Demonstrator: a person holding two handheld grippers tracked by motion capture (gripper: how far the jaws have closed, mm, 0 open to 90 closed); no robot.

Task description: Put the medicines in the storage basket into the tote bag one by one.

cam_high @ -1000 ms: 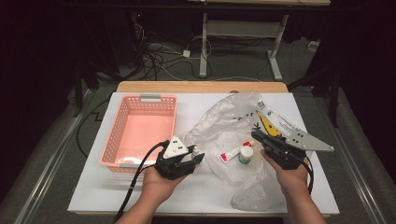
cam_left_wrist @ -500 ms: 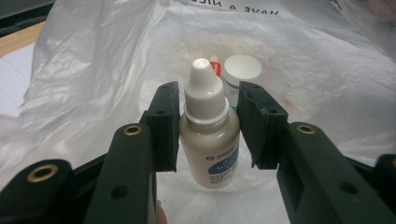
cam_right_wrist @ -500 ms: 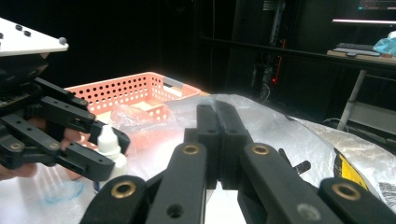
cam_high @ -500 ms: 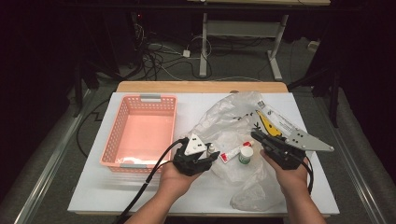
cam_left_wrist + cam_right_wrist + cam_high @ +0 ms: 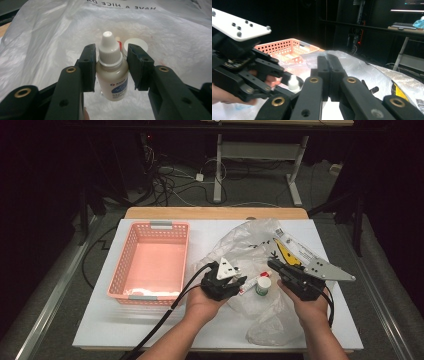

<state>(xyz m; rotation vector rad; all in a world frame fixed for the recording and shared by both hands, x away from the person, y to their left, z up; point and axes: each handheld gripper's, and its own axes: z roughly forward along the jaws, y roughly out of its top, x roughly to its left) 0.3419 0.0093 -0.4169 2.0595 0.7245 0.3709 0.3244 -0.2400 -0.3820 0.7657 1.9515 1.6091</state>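
A white tabletop [image 5: 100, 330] is seen, with a pink basket [image 5: 150, 262] resting on its left half and a crumpled clear bag [image 5: 250, 245] spread over its right half. The left gripper [image 5: 239, 281] is held at the bag's near left edge, its fingers [image 5: 87, 65] parted narrowly on either side of a small dropper bottle [image 5: 112, 80]; contact cannot be told. The bottle is stood upright on the bag, near the tabletop's middle. The right gripper [image 5: 272, 265] is held just right of it, fingers [image 5: 328, 75] pressed together on nothing. A white-capped jar [image 5: 263, 286] lies between the grippers.
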